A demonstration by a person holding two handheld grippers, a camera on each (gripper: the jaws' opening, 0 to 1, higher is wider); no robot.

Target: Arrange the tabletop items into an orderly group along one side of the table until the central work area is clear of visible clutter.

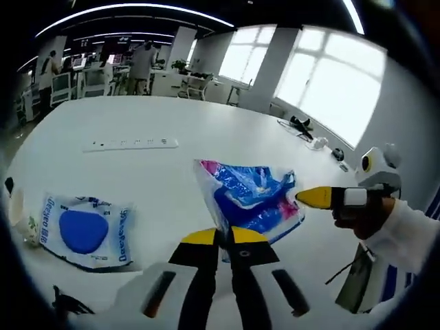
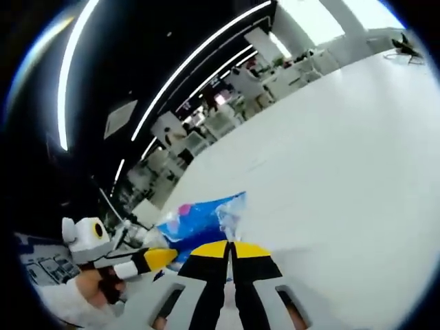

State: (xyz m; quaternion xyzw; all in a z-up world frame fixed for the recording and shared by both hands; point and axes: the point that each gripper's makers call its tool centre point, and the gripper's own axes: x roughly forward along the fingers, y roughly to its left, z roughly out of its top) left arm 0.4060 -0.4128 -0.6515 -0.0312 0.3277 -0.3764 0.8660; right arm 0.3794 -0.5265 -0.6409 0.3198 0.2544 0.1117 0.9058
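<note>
Both your claws, left (image 1: 224,237) and right (image 2: 230,247), pinch the blue bag (image 1: 251,196) mid-tabletop (image 1: 137,117), jaws closed. Pulling them apart could tear its thin plastic.

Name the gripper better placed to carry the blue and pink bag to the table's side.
Probably both together: the left gripper and right gripper each appear clamped on the blue and pink bag, at opposite edges.

This is an open office: rows of desks (image 1: 89,79) and chairs (image 1: 196,86), big windows (image 1: 330,89), long ceiling light strips (image 2: 199,51), people standing by workstations
</note>
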